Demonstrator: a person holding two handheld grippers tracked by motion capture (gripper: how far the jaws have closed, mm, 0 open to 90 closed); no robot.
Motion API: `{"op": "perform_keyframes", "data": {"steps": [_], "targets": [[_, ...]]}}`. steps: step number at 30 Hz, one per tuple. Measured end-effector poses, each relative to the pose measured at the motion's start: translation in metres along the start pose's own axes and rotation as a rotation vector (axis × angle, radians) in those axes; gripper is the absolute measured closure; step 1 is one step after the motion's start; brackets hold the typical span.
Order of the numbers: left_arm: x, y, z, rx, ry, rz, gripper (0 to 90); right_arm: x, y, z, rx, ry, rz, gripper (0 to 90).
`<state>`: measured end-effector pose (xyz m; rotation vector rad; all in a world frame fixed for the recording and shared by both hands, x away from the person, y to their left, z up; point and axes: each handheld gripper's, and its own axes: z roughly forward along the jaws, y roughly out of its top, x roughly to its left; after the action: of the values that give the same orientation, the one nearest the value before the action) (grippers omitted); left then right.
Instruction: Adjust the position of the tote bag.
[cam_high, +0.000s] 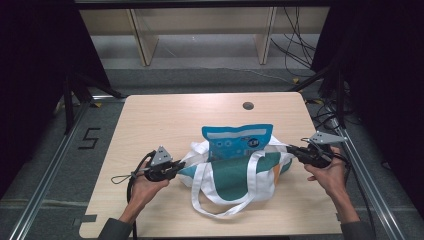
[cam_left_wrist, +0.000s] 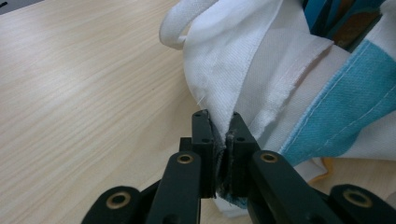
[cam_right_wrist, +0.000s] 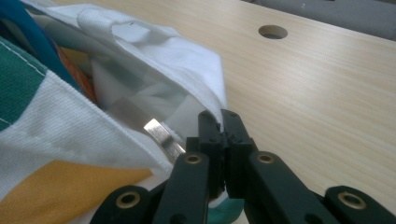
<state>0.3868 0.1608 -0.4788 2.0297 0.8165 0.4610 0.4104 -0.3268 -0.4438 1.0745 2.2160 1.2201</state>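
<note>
A white cloth tote bag (cam_high: 235, 172) with teal, light blue and orange panels lies on the wooden table (cam_high: 150, 120), its white straps looping toward the front edge. A blue snack pouch (cam_high: 237, 139) sticks out of the bag's mouth. My left gripper (cam_high: 181, 164) is shut on the bag's left rim; the left gripper view shows white fabric (cam_left_wrist: 224, 79) pinched between the jaws of the left gripper (cam_left_wrist: 223, 128). My right gripper (cam_high: 291, 149) is shut on the bag's right rim, with the white hem (cam_right_wrist: 187, 65) clamped in the right gripper (cam_right_wrist: 221, 125). A shiny foil edge (cam_right_wrist: 159, 133) shows inside the bag.
A round cable hole (cam_high: 248, 105) sits near the table's far edge. Beyond the table stand wooden shelf legs (cam_high: 145, 40) and loose cables (cam_high: 295, 45) on the floor. Metal frame rails (cam_high: 45, 175) run along both sides of the table.
</note>
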Motion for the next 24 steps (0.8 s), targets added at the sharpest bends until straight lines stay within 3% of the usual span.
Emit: {"op": "perform_keyframes", "data": {"steps": [3,4,6,7,8,11,12,15,16,17,18,19,20,23,24], "targets": [[0.001,-0.001,0.000,0.018,-0.003,0.021,84.7,0.002,-0.003,0.001,0.012,0.010,0.020,89.0],[0.000,-0.003,0.003,0.002,0.003,-0.003,84.6,0.002,-0.006,0.004,0.014,0.010,0.016,89.0],[-0.001,-0.005,0.004,0.010,0.003,-0.007,84.6,0.000,-0.007,0.005,0.024,0.004,-0.008,89.0],[-0.004,-0.009,0.008,0.025,-0.004,-0.025,84.6,0.005,-0.011,0.009,0.058,0.012,0.025,89.0],[-0.003,-0.010,0.010,0.043,-0.009,0.015,84.5,0.003,-0.012,0.011,0.058,0.011,-0.014,89.0],[-0.007,-0.013,0.015,0.054,-0.002,-0.010,84.6,0.005,-0.015,0.015,0.071,0.013,0.005,89.0],[-0.006,-0.013,0.017,0.074,-0.007,0.038,84.6,0.003,-0.019,0.019,0.082,0.014,-0.020,89.0],[-0.007,-0.016,0.020,0.095,-0.012,0.011,84.7,0.006,-0.024,0.024,0.112,0.015,-0.028,89.0],[-0.008,-0.018,0.022,0.104,-0.007,0.018,84.8,0.012,-0.027,0.030,0.171,-0.001,-0.071,89.1],[-0.008,-0.018,0.023,0.116,-0.008,0.021,84.8,0.012,-0.027,0.030,0.171,-0.001,-0.071,89.1],[-0.008,-0.019,0.024,0.116,-0.007,0.054,84.9,0.015,-0.032,0.036,0.185,0.004,-0.066,89.1],[-0.008,-0.019,0.025,0.112,-0.009,0.051,84.9,0.015,-0.032,0.036,0.185,0.004,-0.066,89.1],[-0.008,-0.022,0.026,0.105,-0.016,-0.003,84.9,0.012,-0.039,0.039,0.189,0.024,-0.040,89.2],[-0.010,-0.022,0.025,0.100,-0.010,-0.005,84.8,0.013,-0.037,0.037,0.178,0.022,-0.014,88.5],[-0.008,-0.018,0.023,0.125,-0.004,0.032,84.2,0.013,-0.035,0.034,0.198,0.021,-0.001,87.7]]}}
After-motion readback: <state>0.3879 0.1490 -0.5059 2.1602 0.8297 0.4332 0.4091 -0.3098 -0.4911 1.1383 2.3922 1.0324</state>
